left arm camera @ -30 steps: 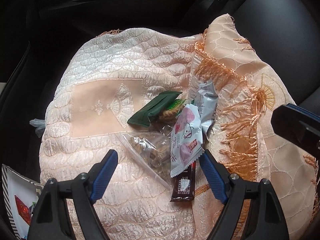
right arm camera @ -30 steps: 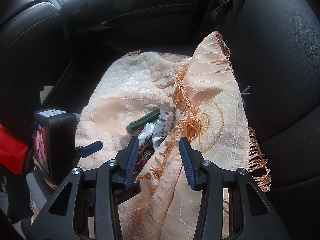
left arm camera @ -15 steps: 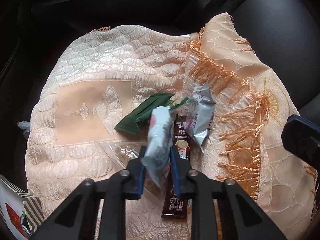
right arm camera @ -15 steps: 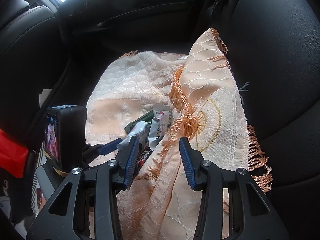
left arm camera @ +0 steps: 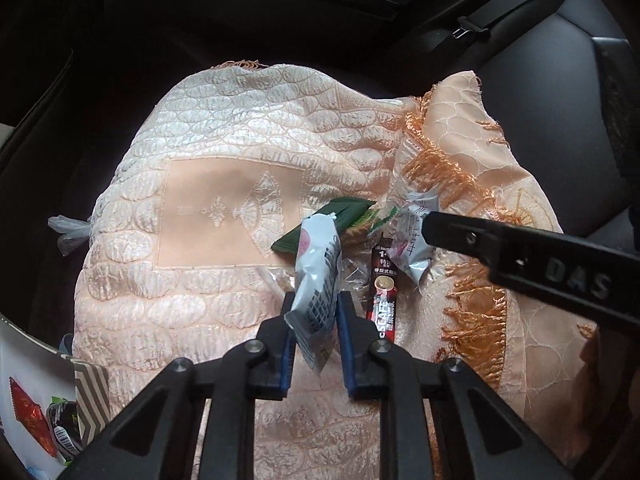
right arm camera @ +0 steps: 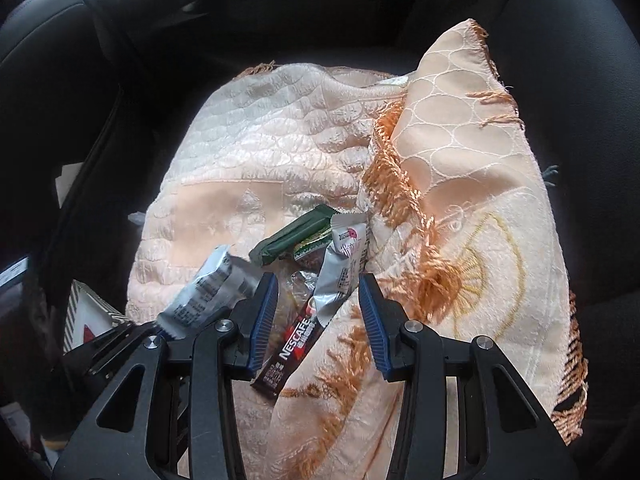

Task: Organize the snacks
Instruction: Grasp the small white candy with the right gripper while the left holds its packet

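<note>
Left gripper (left arm camera: 314,316): clenched on white snack packet (left arm camera: 316,276), raised off quilted cloth (left arm camera: 224,152).
Right gripper (right arm camera: 318,312): released, above Nescafe stick (right arm camera: 292,350); silver packet (right arm camera: 340,272) between jaws, possibly untouched.

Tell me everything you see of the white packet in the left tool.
The white packet is a glossy, crinkled foil-like pouch with a pink patch near its top and grey print with a barcode-like block lower down. It stands roughly upright, lifted off the cloth, pinched near its lower end between the left tool's blue pads, its top edge curling free.
</note>
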`<state>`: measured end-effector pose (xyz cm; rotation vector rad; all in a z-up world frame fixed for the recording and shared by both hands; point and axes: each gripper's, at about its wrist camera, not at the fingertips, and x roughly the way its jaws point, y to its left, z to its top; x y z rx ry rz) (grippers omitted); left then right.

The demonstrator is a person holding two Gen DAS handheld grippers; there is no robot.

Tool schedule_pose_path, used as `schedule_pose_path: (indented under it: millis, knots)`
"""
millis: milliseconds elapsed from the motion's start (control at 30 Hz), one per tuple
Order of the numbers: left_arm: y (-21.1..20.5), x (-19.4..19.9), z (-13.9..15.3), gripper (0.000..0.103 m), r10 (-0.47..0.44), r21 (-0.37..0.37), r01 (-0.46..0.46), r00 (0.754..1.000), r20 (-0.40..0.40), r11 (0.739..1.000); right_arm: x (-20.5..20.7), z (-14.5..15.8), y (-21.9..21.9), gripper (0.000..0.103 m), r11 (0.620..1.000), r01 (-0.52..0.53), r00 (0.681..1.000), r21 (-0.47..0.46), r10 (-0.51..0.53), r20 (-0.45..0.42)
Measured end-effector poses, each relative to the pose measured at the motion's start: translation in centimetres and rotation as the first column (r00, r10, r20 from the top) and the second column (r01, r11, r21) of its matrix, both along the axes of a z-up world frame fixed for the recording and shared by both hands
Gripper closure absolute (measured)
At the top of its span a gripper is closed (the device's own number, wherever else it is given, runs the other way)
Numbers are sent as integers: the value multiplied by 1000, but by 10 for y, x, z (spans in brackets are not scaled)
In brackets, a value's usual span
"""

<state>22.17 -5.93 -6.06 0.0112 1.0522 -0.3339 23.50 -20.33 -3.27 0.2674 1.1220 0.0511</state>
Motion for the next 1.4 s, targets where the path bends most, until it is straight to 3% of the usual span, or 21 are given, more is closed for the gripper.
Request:
schedule_pose_path:
  millis: [100, 233, 267, 300, 500, 667, 900, 1400]
  knots:
    - [10, -6, 1, 82, 15, -4, -15, 1000, -3, 1000, 16, -14, 0, 58, 998, 24, 999, -51, -26, -37]
    - [20, -16, 2, 82, 26, -7, -26, 1000, -16, 1000, 30, -33, -4, 60, 1000, 21, 997, 21, -19, -71]
    - [22, -19, 3, 82, 30, -6, -30, 999, -15, 1000, 31, -36, -5, 83, 999, 22, 997, 28, -20, -70]
    - [25, -22, 3, 82, 33, -8, -33, 999, -16, 999, 33, -38, -5, 84, 999, 29, 997, 21, -27, -72]
    - [39, -42, 13, 82, 59, 7, -58, 998, -2, 998, 10, -21, -6, 84, 997, 34, 999, 73, -32, -22]
    - [50, -62, 20, 82, 75, 51, -77, 997, 30, 996, -15, -2, 4, 84, 996, -15, 1000, 84, 13, 24]
    - [68, -90, 25, 82, 99, 107, -105, 993, 61, 989, -53, 1, 24, 84, 990, -87, 996, 114, 82, 44]
    - [103, -135, 42, 82, 161, 103, -172, 981, 106, 980, -109, 9, 80, 84, 964, -238, 971, 116, 232, 61]
